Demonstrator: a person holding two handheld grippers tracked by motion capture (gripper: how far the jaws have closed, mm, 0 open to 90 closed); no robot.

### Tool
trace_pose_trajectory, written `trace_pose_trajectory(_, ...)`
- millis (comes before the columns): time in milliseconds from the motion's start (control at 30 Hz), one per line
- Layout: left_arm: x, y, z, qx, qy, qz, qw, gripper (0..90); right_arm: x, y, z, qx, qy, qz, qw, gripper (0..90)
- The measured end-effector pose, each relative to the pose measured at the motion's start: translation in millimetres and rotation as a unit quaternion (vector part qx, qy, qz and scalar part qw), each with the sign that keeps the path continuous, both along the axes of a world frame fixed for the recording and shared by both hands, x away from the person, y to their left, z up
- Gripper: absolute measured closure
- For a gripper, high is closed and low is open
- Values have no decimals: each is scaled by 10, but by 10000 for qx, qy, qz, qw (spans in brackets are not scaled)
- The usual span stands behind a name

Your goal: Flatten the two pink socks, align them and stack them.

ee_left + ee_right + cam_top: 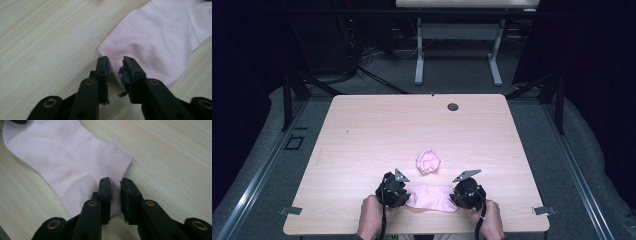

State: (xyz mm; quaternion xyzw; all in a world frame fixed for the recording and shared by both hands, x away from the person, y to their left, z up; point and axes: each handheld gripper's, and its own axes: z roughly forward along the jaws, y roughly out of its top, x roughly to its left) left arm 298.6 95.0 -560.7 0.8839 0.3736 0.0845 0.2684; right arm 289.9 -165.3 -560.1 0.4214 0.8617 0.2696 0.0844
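a pink sock point(432, 197) lies flat near the front edge of the desk point(362, 135), its long axis running left to right. the left gripper point(115, 65) pinches one end in nearly closed jaws, and the right gripper point(115, 185) pinches the other. a balled sock point(428, 161) sits just behind.
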Motion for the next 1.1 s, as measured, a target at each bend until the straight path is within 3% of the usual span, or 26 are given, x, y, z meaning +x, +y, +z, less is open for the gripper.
trace_pose_trajectory(100,-23,17,-11,-46,-100,-4,9999,880,6,-3,-2,60,26,30,10000,843)
trace_pose_trajectory(300,-115,87,-23,-113,-232,159,9995,890,-17,-26,39,83,-15,78,9999,859)
trace_pose_trajectory(367,-182,128,-29,-232,-336,243,9989,890,-17,-31,43,97,-92,124,9998,859)
trace_pose_trajectory(567,-373,154,-75,-303,-436,219,9984,879,-5,-44,23,111,28,247,9996,847)
trace_pose_trajectory(633,-376,168,-63,-292,-432,323,9981,743,5,-23,10,47,90,330,9994,787)
trace_pose_trajectory(700,-353,215,-37,-309,-623,454,9965,549,17,-30,38,105,150,443,9989,664)
trace_pose_trajectory(733,-329,237,-22,-278,-650,534,9961,473,23,-42,52,272,114,426,9987,622)
trace_pose_trajectory(800,-273,286,14,-358,-679,606,9952,355,64,-83,110,368,78,432,9984,535)
trace_pose_trajectory(933,-131,329,94,-405,-811,732,9932,204,182,-109,233,430,-70,325,9985,315)
trace_pose_trajectory(1000,-50,326,127,-467,-828,693,9931,156,269,-107,291,414,-32,321,9986,201)
trace_pose_trajectory(1100,71,288,160,-494,-852,641,9931,152,421,-99,367,378,-83,340,9987,155)
